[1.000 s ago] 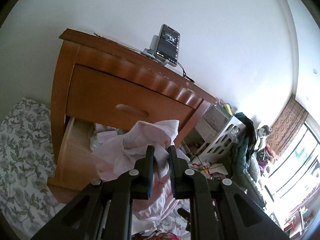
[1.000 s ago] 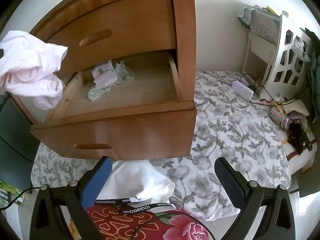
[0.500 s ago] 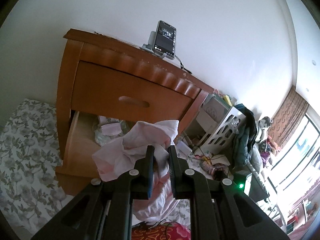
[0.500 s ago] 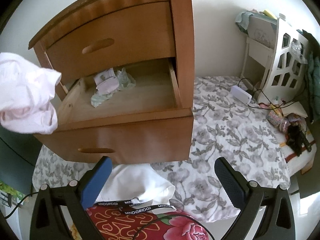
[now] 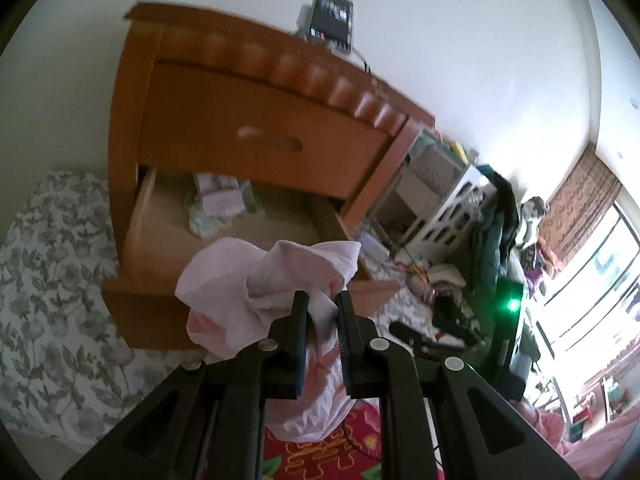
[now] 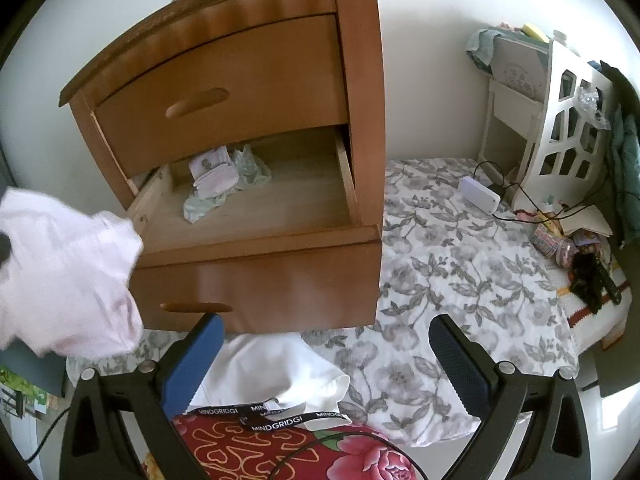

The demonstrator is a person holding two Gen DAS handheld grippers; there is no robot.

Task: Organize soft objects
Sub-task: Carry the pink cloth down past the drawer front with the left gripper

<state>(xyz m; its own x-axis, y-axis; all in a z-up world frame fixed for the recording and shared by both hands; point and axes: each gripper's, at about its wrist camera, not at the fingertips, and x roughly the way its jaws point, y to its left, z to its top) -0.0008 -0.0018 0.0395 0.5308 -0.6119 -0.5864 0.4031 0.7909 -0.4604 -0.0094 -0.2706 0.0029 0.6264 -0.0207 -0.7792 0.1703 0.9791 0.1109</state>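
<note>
Nearly closed, left gripper (image 5: 322, 300) pinching pink cloth (image 5: 256, 280) above open drawer (image 6: 256, 216); right gripper (image 6: 324, 344) wide open, empty.

- the nightstand (image 6: 256, 64) is warm orange-brown wood all over, with some pale scuffs along its top front edge
- the garment (image 5: 256, 280) in the left gripper (image 5: 322, 304) is pale pink, pretty much white in spots
- both grippers are black, but the right gripper (image 6: 326, 344) has blue pads
- the open drawer (image 6: 280, 200) has lighter bare wood inside, with mint-green and pinkish-white cloths (image 6: 224, 180) in its back left corner
- the bedsheet (image 6: 460, 272) is white with a grey flower-and-leaf print
- the blanket (image 6: 280, 452) is red with yellow heart outlines and pink roses
- the white cloth (image 6: 280, 372) is plain, with a black lanyard (image 6: 272, 420) with white lettering on it
</note>
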